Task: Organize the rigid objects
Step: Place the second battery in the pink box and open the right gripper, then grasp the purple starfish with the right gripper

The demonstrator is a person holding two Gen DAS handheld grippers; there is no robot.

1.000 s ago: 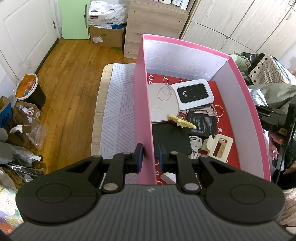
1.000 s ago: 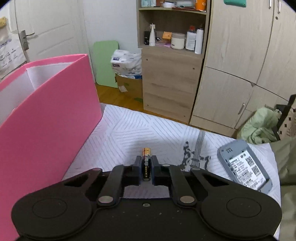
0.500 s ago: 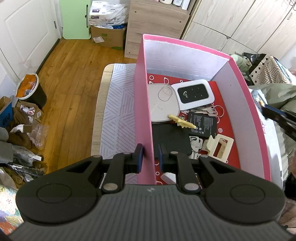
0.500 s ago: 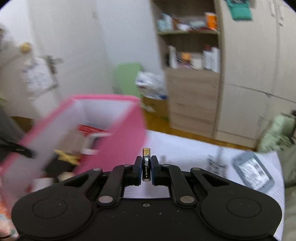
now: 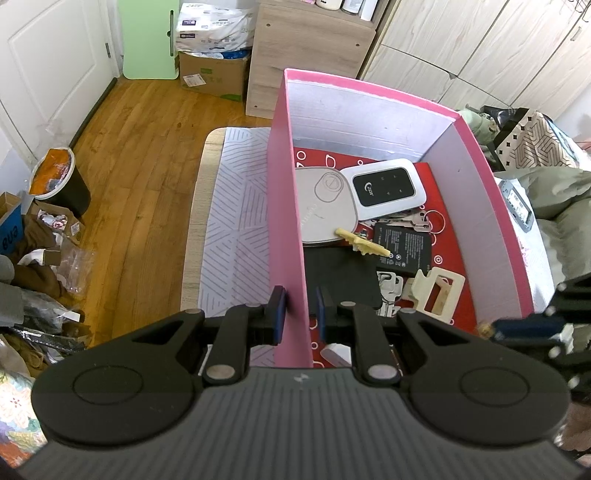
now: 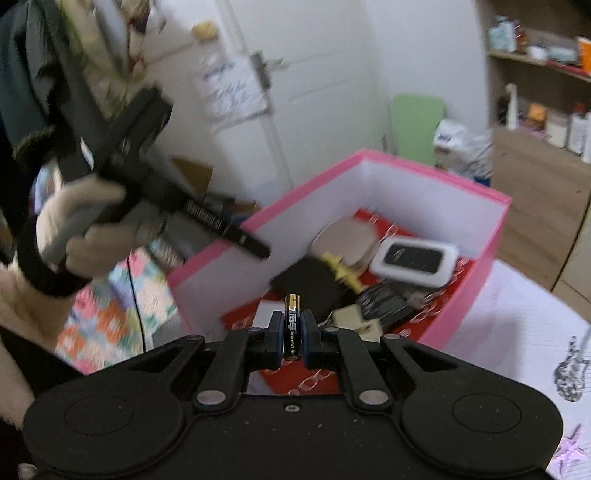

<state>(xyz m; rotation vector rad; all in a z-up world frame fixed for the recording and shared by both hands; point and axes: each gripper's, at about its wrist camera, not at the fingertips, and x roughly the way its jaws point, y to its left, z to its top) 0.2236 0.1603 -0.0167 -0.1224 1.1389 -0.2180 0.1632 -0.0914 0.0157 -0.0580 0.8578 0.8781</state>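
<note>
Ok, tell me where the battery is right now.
The battery is clamped upright in the right claw, at the centre of the right wrist view, hanging over the near edge of the pink box above its red floor.

Wood floor (image 5: 122,155) on the left. Green board (image 5: 147,37) leans by white door (image 5: 48,55). Cardboard box (image 5: 212,75) beside wooden cabinet (image 5: 310,48), a white pack (image 5: 214,27) on top of it. Black bin (image 5: 61,184) near the wall, clutter below it. Patterned cloth (image 5: 236,206) covers the table. Shelf (image 6: 543,59) with bottles, blurred.
</note>
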